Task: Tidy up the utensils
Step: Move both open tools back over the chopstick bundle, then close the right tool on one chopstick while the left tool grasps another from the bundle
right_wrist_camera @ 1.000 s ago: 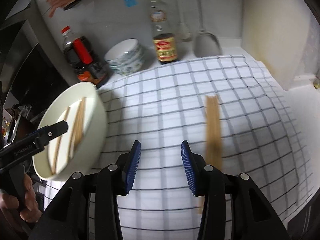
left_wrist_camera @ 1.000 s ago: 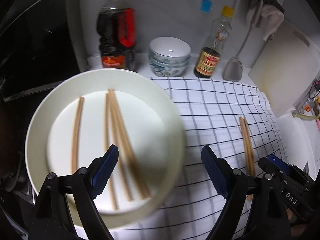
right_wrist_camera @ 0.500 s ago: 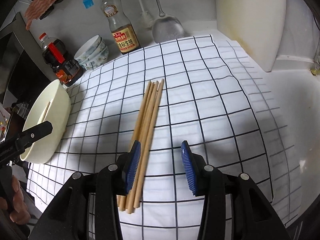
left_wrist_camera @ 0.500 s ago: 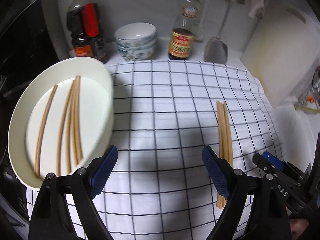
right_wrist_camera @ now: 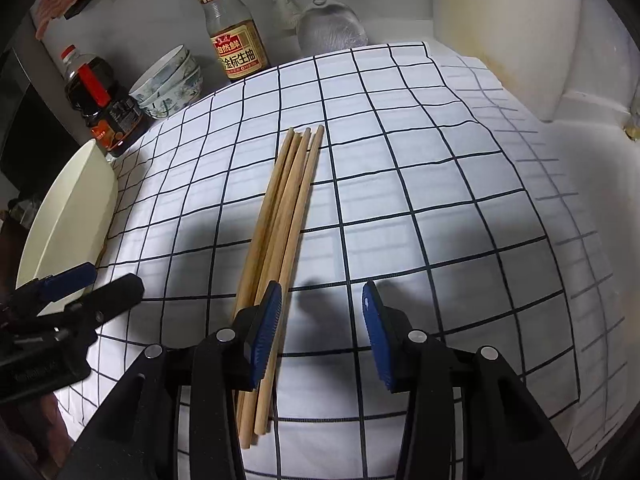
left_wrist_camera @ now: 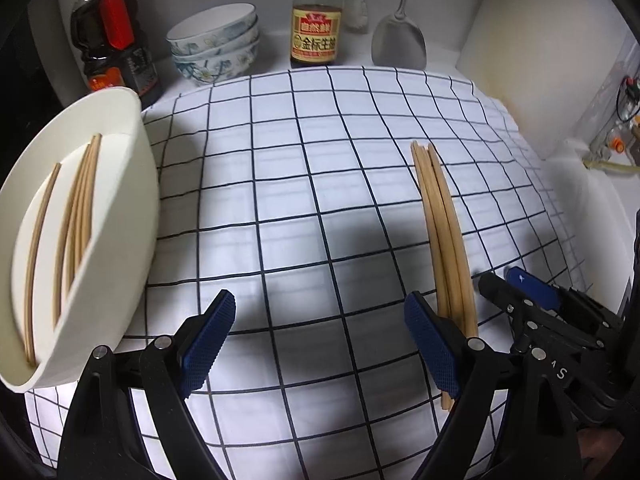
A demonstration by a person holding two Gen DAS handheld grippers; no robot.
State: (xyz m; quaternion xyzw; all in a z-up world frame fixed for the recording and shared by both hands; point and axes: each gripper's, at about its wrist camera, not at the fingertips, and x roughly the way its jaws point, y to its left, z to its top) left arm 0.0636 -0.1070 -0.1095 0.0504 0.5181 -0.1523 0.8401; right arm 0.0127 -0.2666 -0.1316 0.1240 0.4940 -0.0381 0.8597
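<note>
A bundle of several wooden chopsticks (right_wrist_camera: 288,200) lies on the checked cloth (right_wrist_camera: 400,200). Its near end runs under the left finger of my right gripper (right_wrist_camera: 320,300), which hangs just above the cloth, open, with nothing between its pads. The same chopsticks (left_wrist_camera: 440,232) show in the left wrist view, beside the right finger of my left gripper (left_wrist_camera: 320,332). That gripper is wide open over bare cloth. A white plate (left_wrist_camera: 120,260) at the cloth's left edge holds several more chopsticks (left_wrist_camera: 80,208).
Along the back wall stand a dark bottle with a red cap (left_wrist_camera: 112,40), stacked patterned bowls (left_wrist_camera: 216,44), a soy sauce bottle (left_wrist_camera: 316,28) and a metal spatula (left_wrist_camera: 398,44). A white board (left_wrist_camera: 532,60) leans at the right.
My left gripper moved right, off the plate and out over the cloth. My right gripper sank toward the chopstick bundle, which now lies by its left finger. Neither gripper's jaws changed.
</note>
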